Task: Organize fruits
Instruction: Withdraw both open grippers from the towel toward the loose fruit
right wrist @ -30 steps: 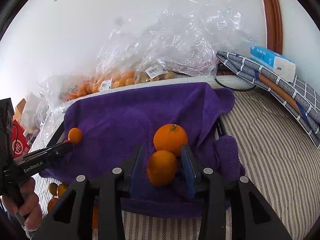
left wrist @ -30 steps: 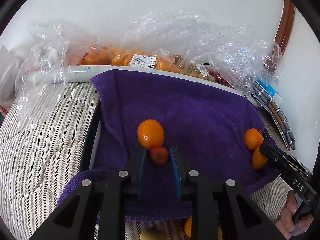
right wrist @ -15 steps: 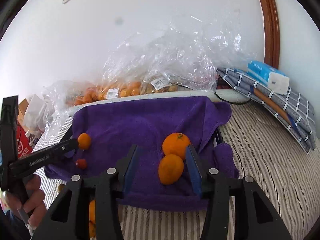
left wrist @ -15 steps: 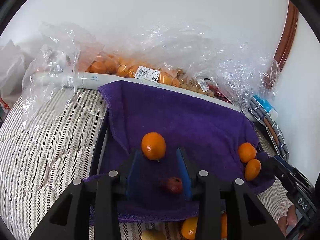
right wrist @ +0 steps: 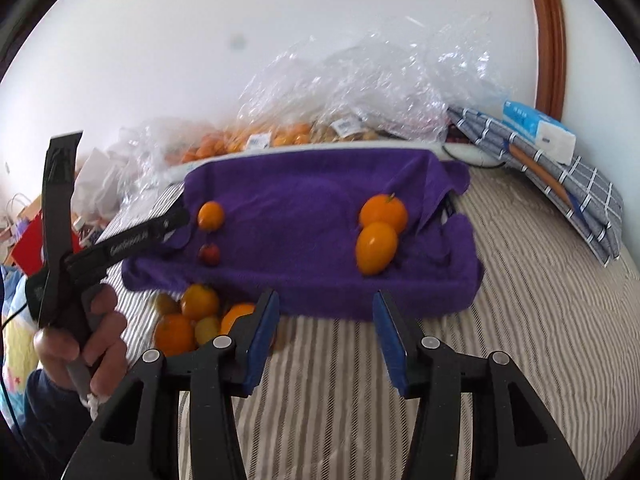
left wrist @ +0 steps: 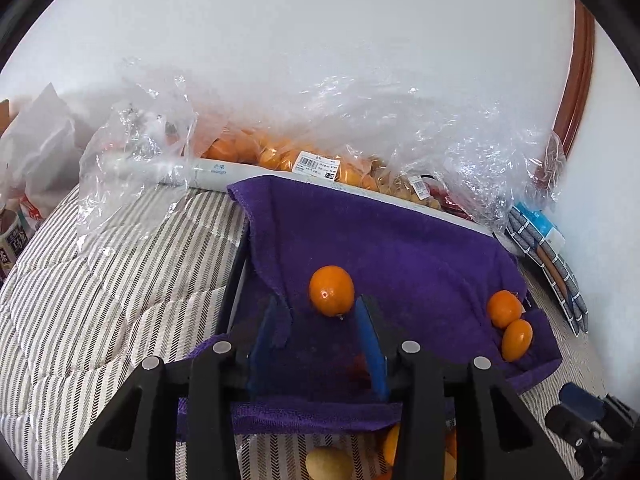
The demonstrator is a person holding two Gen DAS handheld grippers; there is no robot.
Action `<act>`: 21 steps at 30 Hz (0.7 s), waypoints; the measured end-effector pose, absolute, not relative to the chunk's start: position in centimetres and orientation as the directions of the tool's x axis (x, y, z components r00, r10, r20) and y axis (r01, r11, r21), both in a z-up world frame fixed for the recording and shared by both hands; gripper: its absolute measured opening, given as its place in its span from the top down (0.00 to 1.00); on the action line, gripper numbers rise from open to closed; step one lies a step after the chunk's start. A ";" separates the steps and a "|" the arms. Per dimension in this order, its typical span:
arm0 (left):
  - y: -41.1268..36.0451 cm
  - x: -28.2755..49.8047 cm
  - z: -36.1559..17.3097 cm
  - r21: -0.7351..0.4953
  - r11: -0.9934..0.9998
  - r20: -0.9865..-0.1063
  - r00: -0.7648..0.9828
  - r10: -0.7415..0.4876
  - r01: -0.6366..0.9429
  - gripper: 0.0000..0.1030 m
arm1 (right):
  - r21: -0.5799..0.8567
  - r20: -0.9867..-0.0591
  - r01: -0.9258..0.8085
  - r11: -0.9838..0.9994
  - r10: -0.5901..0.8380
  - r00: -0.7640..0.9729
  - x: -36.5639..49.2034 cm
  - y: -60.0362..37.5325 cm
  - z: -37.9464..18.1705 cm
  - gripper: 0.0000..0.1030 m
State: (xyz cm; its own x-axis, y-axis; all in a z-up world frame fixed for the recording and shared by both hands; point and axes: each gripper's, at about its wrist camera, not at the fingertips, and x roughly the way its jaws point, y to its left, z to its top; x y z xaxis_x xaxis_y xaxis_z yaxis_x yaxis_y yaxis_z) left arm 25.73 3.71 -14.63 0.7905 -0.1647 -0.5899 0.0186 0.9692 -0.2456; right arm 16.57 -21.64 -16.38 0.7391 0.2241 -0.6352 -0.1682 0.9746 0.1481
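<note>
A purple towel (left wrist: 400, 256) lines a tray on the striped bed. On it lie a small orange (left wrist: 331, 290), a small red fruit (right wrist: 209, 254) and two oranges (right wrist: 380, 232) at the right. My left gripper (left wrist: 320, 320) is open and empty, just behind the small orange; the red fruit (left wrist: 360, 366) lies by its right finger. It also shows in the right wrist view (right wrist: 176, 220). My right gripper (right wrist: 326, 316) is open and empty, above the bed in front of the towel. Several loose fruits (right wrist: 188, 316) lie on the bed below the towel's front edge.
Clear plastic bags of oranges (left wrist: 276, 156) lie along the wall behind the tray. A folded checked cloth with a blue tissue pack (right wrist: 540, 132) sits at the right. The striped quilt (right wrist: 520, 340) spreads around the tray.
My left gripper opened, let go of the red fruit and drew back. My right gripper opened, left its orange on the towel and pulled back toward the front of the bed.
</note>
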 end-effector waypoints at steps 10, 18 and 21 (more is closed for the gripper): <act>6.4 20.0 -14.6 -0.223 0.975 -0.562 0.814 -0.147 0.022 0.58 | 0.196 -0.655 -0.278 0.940 0.337 0.676 16.0 -18.1 -18.1 0.57; 8.0 19.4 -15.3 -0.292 0.957 -0.608 0.771 -0.190 0.006 0.58 | 0.199 -0.694 -0.283 0.938 0.339 0.635 18.0 -16.7 -19.6 0.57; 8.5 19.4 -15.5 -0.318 0.948 -0.613 0.763 -0.206 0.000 0.58 | 0.208 -0.694 -0.282 0.937 0.345 0.632 18.4 -16.7 -19.6 0.57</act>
